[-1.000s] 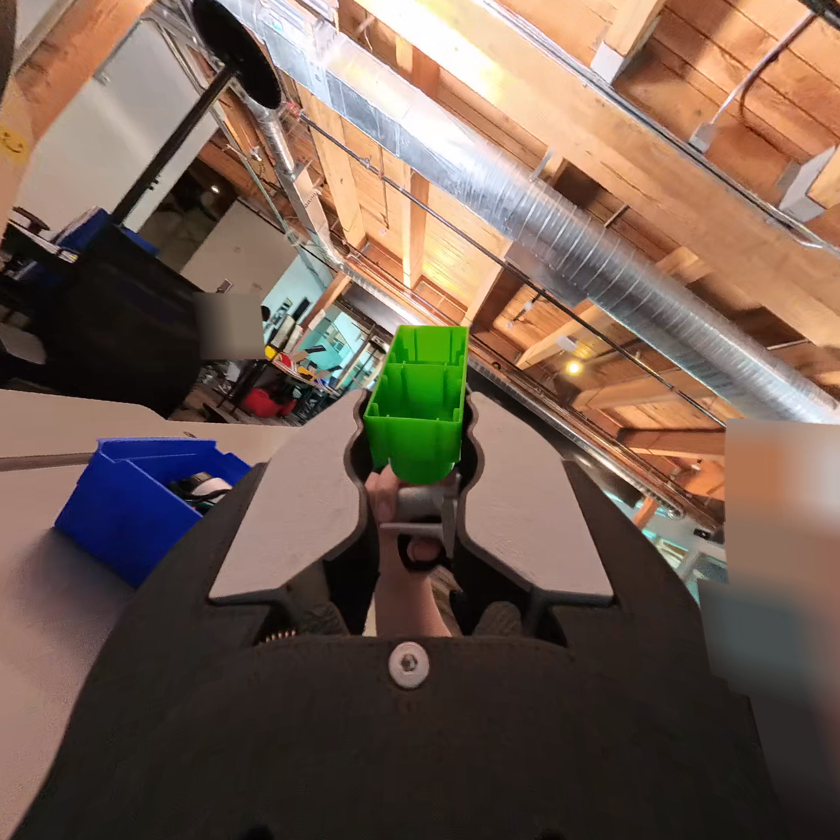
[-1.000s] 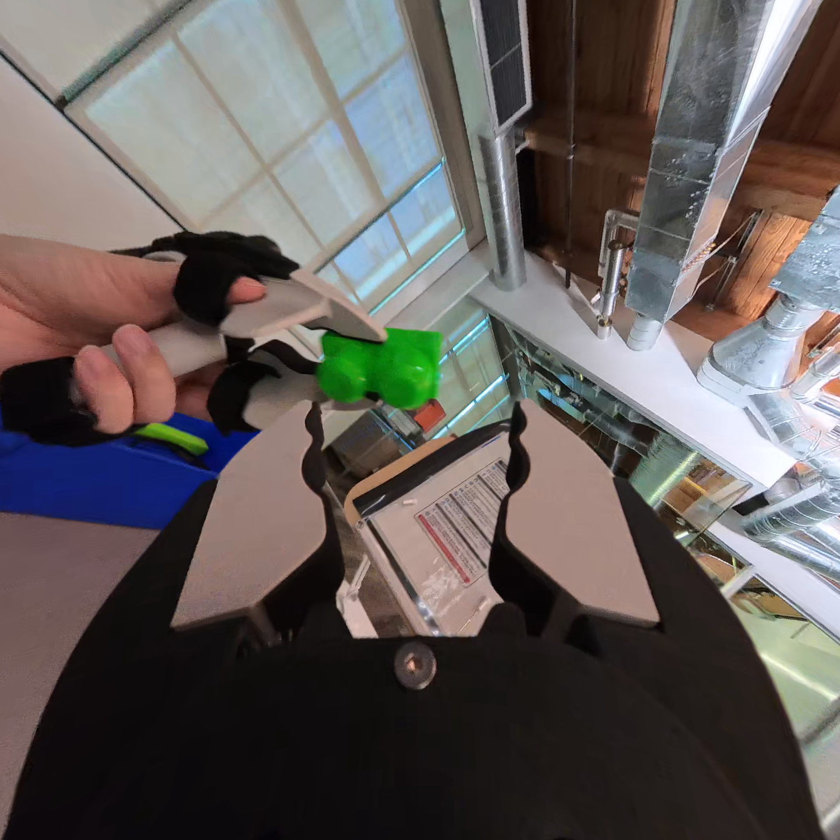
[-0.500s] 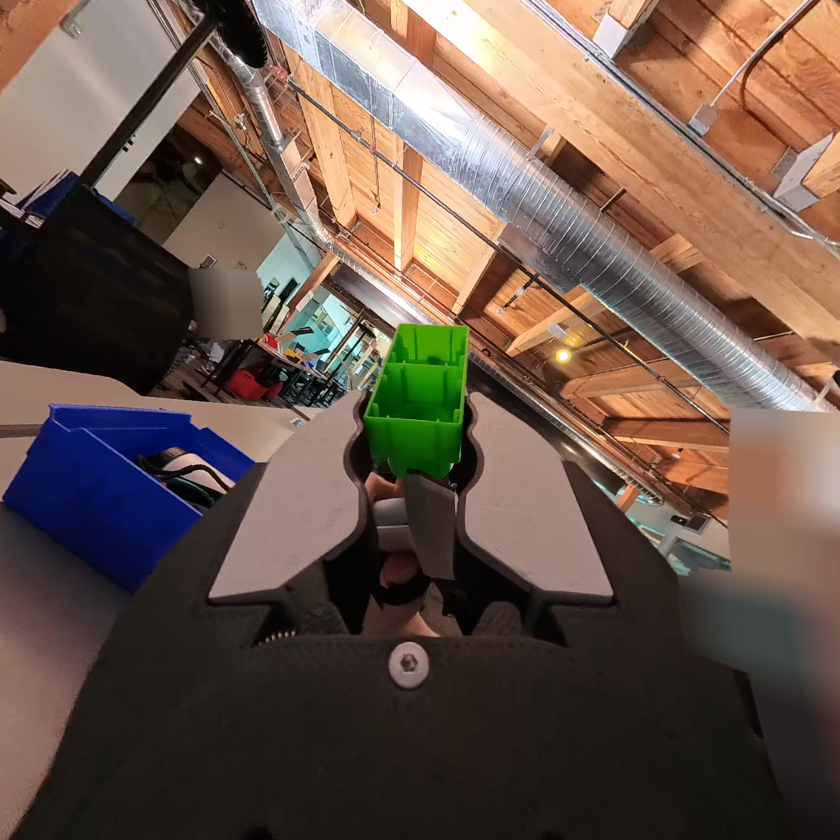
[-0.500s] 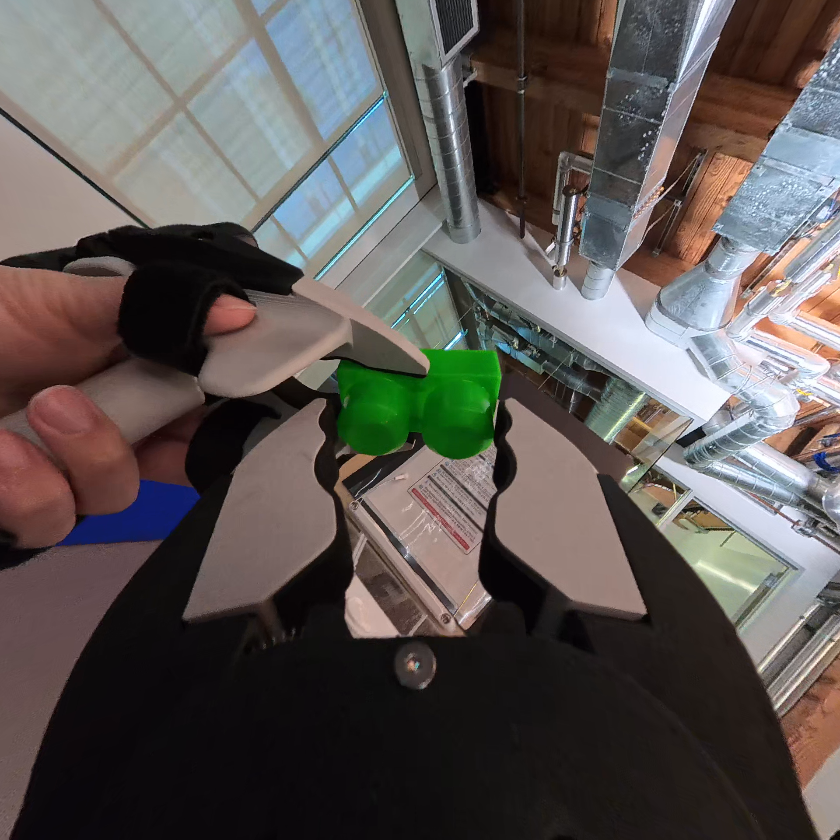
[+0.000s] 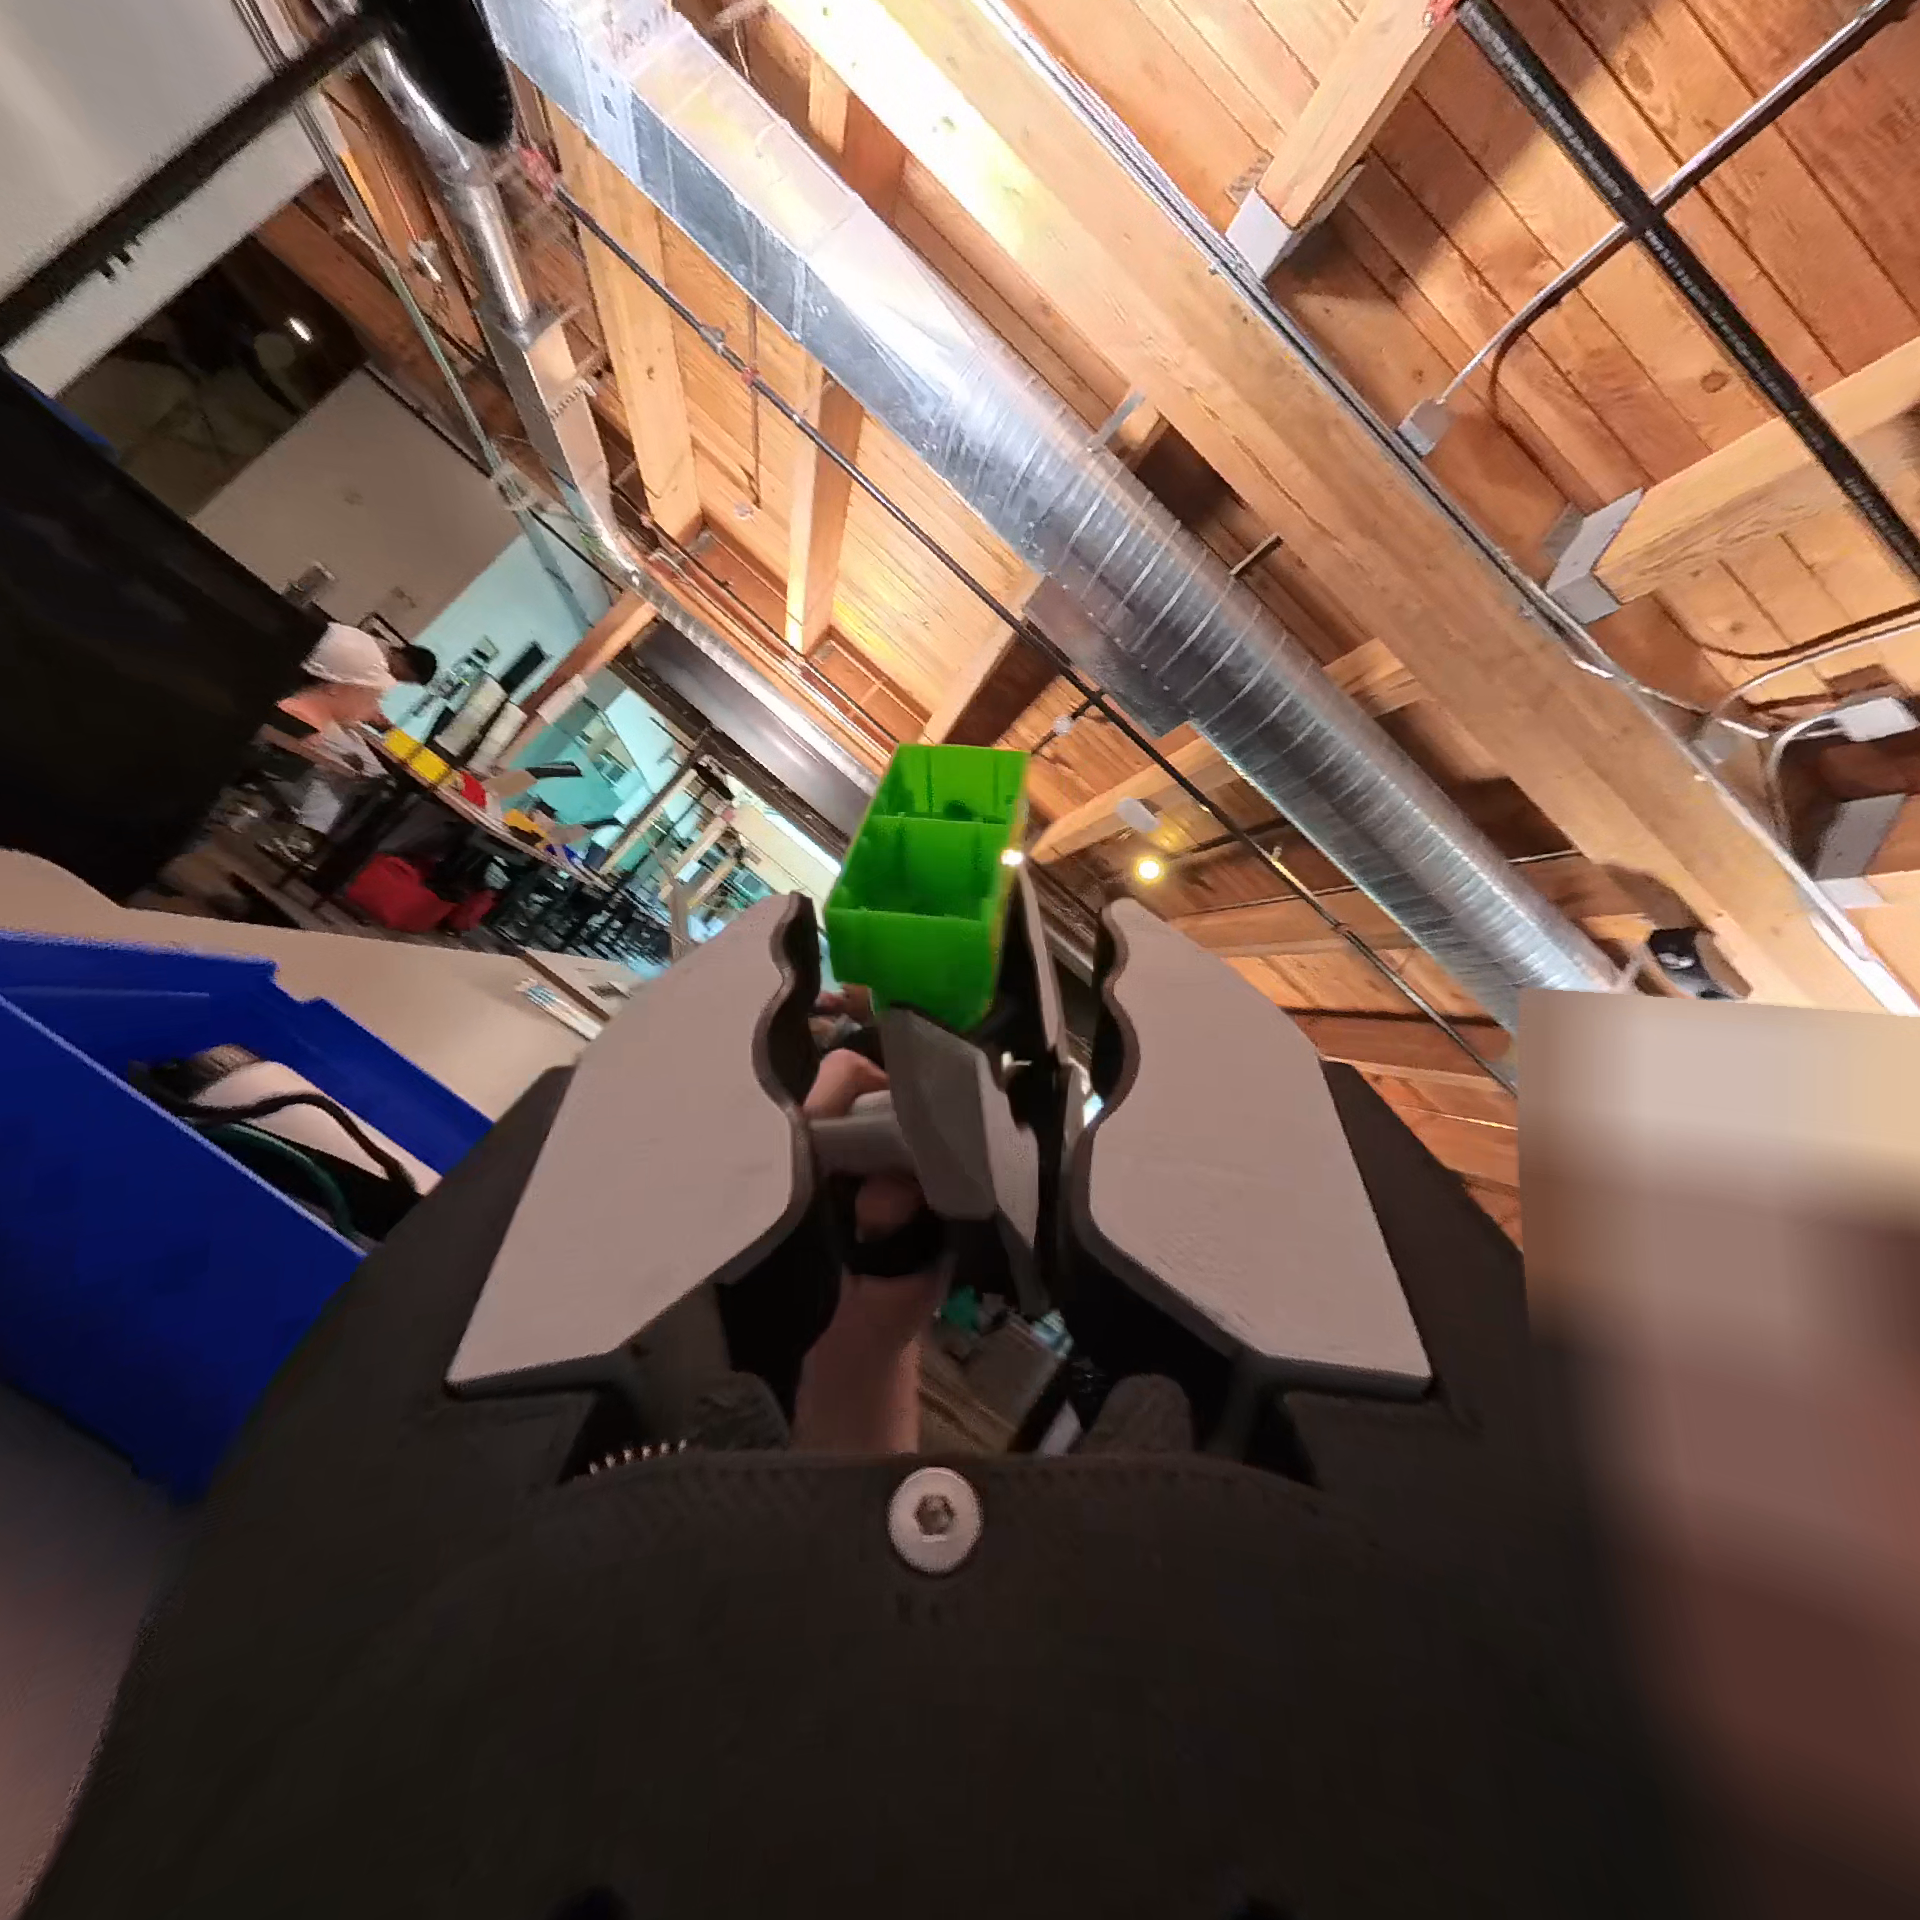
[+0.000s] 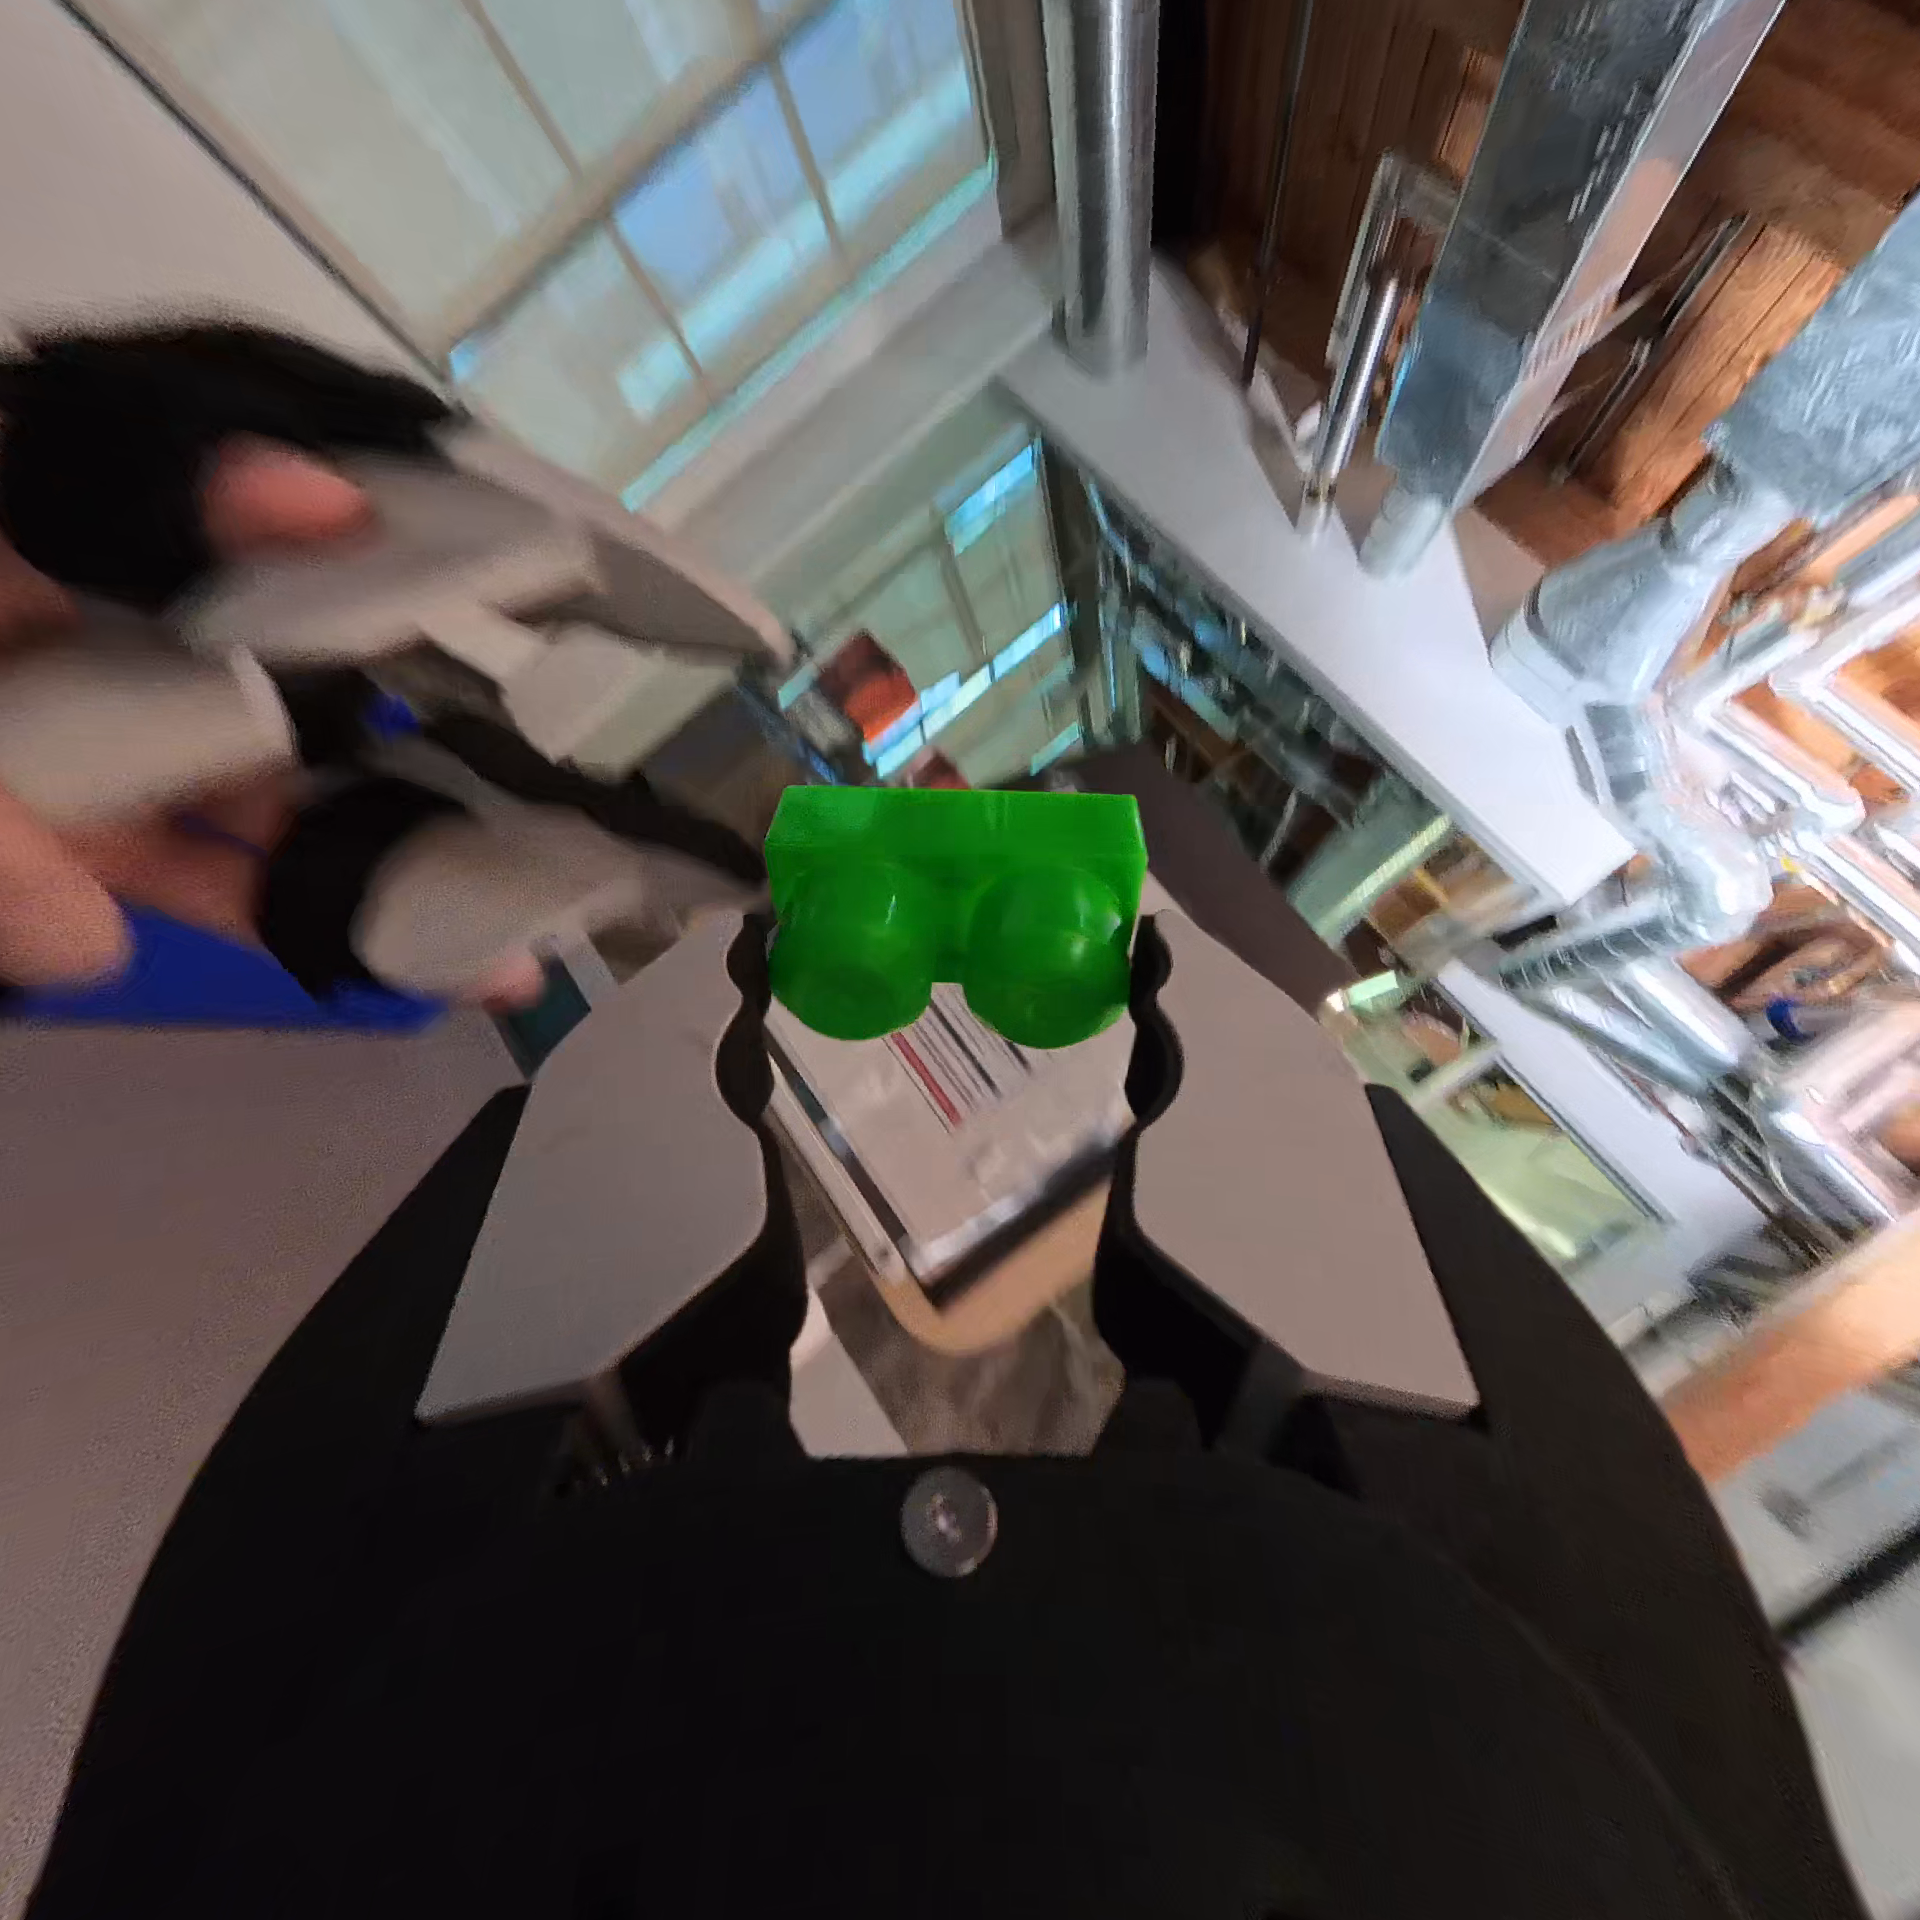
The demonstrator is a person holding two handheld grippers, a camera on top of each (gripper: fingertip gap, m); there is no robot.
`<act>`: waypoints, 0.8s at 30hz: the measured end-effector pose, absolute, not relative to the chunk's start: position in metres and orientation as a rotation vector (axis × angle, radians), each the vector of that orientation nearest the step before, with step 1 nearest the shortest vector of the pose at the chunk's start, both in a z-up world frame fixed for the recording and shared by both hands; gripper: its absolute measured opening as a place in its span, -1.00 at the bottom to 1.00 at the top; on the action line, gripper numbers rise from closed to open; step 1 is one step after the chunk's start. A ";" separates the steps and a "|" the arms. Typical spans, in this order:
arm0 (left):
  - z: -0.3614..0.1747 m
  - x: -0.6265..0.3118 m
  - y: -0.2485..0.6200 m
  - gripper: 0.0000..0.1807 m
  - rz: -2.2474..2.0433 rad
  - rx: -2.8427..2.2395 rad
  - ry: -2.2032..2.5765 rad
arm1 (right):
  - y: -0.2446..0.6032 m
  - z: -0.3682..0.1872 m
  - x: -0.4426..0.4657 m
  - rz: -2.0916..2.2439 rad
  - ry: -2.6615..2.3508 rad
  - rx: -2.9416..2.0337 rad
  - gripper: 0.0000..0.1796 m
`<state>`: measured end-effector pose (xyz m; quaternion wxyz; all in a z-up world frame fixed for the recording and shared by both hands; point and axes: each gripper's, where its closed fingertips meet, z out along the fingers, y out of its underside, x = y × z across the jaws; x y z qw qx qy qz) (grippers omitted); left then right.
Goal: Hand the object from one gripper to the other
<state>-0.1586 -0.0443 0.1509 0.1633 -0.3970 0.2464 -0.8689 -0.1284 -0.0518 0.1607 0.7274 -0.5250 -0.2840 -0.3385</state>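
Since half a second ago the green brick [image 6: 951, 914] has switched owners: the right gripper [image 6: 948, 951] now has it pinched between its fingertips, studs facing the camera, while the left gripper [image 5: 948, 961] has let go and spread wide. From the left wrist view the brick sits up between the open fingers, clear of the right one (the gap on the left side is too thin to judge), with the other tool's grey fingers [image 5: 940, 1117] clamped on it from below. Off to the left sits a blue bin [image 5: 135, 1195] on the pale table [image 5: 436, 997].
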 end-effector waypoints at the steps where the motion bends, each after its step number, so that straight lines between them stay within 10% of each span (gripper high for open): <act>1: 0.155 -0.162 -0.037 -0.44 -2.450 -1.121 0.694 | -0.055 0.164 -0.106 -0.779 -0.607 -1.240 -0.24; 10: 0.194 -0.202 -0.008 -0.53 -2.089 -0.999 0.837 | -0.129 0.034 0.087 -0.438 -0.336 -2.248 -0.23; 24: 0.188 -0.223 0.037 -0.44 -1.439 -1.124 1.012 | -0.116 -0.079 0.128 -0.436 -0.406 -2.644 -0.23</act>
